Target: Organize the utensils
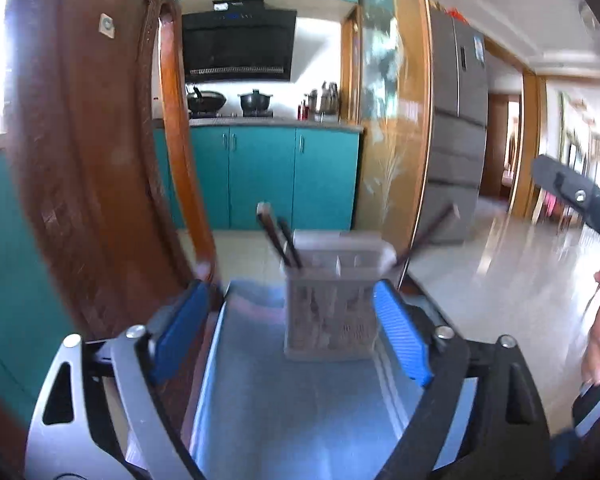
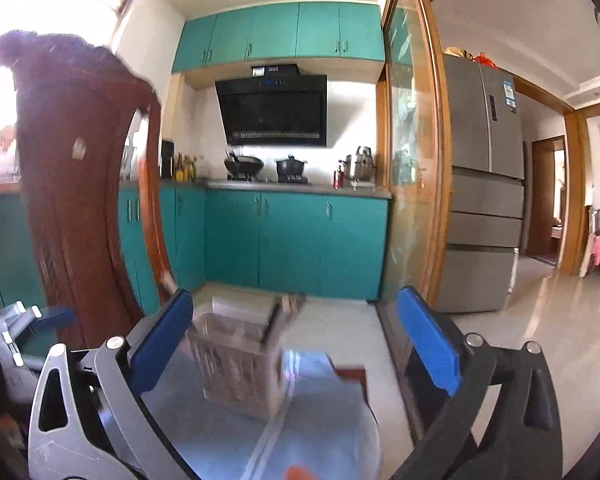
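A grey perforated utensil holder (image 1: pixel 332 300) stands on a glass table (image 1: pixel 284 420). Dark chopsticks (image 1: pixel 278 236) lean out of its left side and one more (image 1: pixel 428 236) leans out to the right. My left gripper (image 1: pixel 296 332) is open and empty, its blue pads either side of the holder, a little short of it. In the right wrist view the holder (image 2: pixel 240 360) is blurred, with dark sticks (image 2: pixel 276 320) in it. My right gripper (image 2: pixel 296 348) is open and empty above the table (image 2: pixel 300 440). The right gripper also shows in the left wrist view (image 1: pixel 580 204).
A carved wooden chair back (image 1: pixel 100 160) rises close on the left, also in the right wrist view (image 2: pixel 80 200). Teal kitchen cabinets (image 1: pixel 260 176), a stove with pots, and a grey fridge (image 2: pixel 484 184) lie behind. A small orange object (image 2: pixel 296 472) sits at the table's near edge.
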Demonstrator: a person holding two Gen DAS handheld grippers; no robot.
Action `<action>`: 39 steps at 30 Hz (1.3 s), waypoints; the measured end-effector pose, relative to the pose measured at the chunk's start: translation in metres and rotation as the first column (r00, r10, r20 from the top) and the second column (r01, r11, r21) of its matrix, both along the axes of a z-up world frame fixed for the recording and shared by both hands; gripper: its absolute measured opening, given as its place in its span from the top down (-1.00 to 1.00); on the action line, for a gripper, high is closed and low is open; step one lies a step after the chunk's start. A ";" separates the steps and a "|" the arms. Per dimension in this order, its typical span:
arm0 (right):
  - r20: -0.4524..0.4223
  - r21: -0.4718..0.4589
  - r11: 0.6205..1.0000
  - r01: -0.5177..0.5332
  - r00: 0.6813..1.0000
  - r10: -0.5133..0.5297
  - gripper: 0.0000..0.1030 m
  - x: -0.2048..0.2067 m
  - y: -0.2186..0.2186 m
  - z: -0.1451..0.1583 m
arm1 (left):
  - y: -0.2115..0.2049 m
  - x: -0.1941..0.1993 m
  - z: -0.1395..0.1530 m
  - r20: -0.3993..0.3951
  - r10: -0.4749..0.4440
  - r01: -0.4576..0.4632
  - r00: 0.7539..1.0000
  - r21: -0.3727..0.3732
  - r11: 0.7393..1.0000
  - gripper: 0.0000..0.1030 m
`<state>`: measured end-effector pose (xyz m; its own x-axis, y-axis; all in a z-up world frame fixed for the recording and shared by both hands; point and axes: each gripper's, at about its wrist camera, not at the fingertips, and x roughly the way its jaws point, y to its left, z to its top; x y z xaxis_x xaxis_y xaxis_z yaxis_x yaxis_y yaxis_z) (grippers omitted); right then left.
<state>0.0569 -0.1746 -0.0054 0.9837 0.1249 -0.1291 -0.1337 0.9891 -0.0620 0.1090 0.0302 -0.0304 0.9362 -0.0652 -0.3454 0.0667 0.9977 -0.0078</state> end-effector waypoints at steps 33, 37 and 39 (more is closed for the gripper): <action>-0.004 -0.009 0.996 0.092 0.996 -0.092 -0.94 -0.152 0.004 -0.012 | -0.003 -0.181 0.044 0.140 0.018 -0.029 0.990 0.077 0.997 -0.93; 0.001 -0.021 0.996 0.089 0.996 -0.089 -0.94 -0.155 0.009 -0.011 | 0.001 -0.182 0.046 0.137 0.022 -0.031 0.990 0.067 0.997 -0.93; 0.004 -0.031 0.995 0.091 0.996 -0.091 -0.94 -0.156 0.011 -0.012 | 0.002 -0.182 0.046 0.134 0.025 -0.034 0.991 0.064 0.997 -0.93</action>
<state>-0.0991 -0.1632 -0.0169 0.9912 0.0308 -0.1285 -0.0429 0.9947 -0.0930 -0.0730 0.0325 0.0161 0.9753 -0.0183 -0.2203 0.0334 0.9973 0.0651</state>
